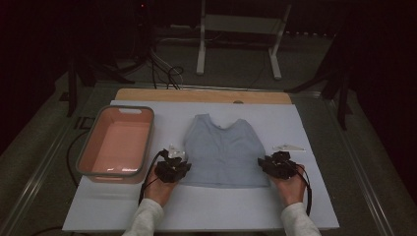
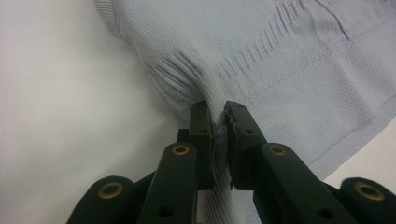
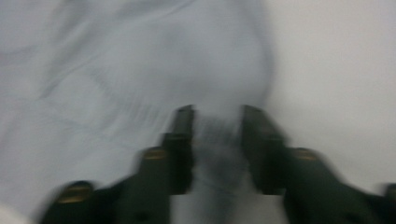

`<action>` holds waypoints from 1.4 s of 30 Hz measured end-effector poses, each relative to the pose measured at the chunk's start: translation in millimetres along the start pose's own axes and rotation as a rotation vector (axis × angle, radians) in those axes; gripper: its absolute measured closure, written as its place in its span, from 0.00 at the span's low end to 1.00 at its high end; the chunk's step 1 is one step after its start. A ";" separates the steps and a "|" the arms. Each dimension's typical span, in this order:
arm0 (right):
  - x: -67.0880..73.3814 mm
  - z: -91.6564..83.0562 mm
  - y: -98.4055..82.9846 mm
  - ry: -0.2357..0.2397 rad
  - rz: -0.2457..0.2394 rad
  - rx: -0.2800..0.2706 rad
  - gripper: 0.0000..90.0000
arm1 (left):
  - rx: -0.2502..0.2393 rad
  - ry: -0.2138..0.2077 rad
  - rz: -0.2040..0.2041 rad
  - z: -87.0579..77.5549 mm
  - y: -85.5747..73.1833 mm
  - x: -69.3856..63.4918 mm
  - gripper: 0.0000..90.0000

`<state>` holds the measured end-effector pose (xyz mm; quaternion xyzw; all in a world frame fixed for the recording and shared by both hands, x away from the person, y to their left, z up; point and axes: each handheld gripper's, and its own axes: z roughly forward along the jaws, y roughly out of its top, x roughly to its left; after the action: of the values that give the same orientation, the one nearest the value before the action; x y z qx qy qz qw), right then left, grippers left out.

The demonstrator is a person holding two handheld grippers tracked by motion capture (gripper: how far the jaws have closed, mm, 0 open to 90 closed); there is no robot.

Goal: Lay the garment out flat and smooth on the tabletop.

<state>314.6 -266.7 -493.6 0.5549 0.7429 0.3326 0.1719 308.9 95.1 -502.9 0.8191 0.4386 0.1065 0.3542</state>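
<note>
Hem corners being gripped, top not yet lifted

Light-blue sleeveless top (image 1: 223, 150) lies spread flat mid-surface (image 1: 206, 206), beside the pink tub (image 1: 117, 142); left hand-held gripper (image 2: 219, 116) is clenched on a bunched fold at the near left hem corner; right hand-held gripper (image 3: 217, 121) straddles cloth at the right corner, jaws apart, blur hiding any contact; judging from this, one grasp is secured; the second grasp and any folding or moving remain.

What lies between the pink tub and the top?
Bare white board along most of it; near the hem, the left tongs clamp the top beside the pink tub, seen from the high view.
</note>
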 end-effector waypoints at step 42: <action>3.8 -26.6 -42.7 0.066 -0.075 0.147 0.59 | 0.037 -0.058 -0.057 -27.0 -49.8 -11.6 0.66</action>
<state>266.4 -278.2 -503.3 0.5264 0.7909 0.2888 0.1183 256.9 117.2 -515.3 0.8155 0.4529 0.0644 0.3546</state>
